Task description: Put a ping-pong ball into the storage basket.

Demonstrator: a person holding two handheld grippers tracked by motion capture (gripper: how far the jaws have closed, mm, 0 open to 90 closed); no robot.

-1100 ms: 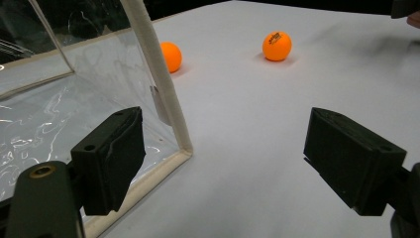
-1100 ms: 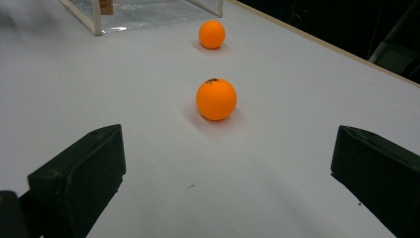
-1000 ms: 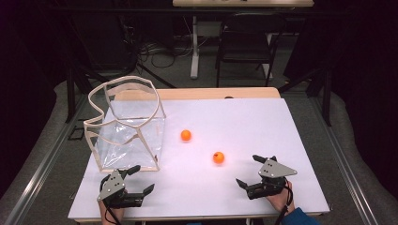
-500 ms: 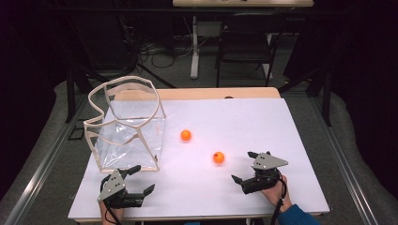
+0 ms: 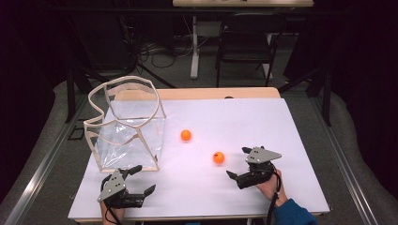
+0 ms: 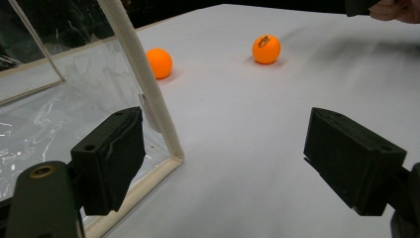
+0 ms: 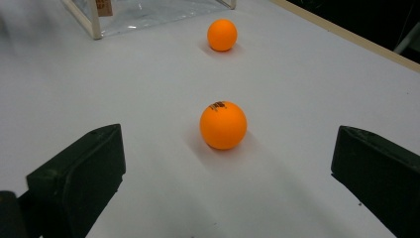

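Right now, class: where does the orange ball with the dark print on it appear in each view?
High view: printed ball, lower middle, just left of the right gripper.
Left gripper view: top centre, right of the plain ball.
Right gripper view: centre, between the open jaws.
Shared landmark: the clear bag, beyond the plain ball.

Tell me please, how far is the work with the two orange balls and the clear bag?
Nothing looks done yet: both balls lie on the white table, outside the clear bag. In hand: the right gripper is open and aimed at the nearer ball, which sits between its jaws' line but untouched. The left gripper waits open beside the bag's corner. Left, probably: gripping this ball, then the farther ball.
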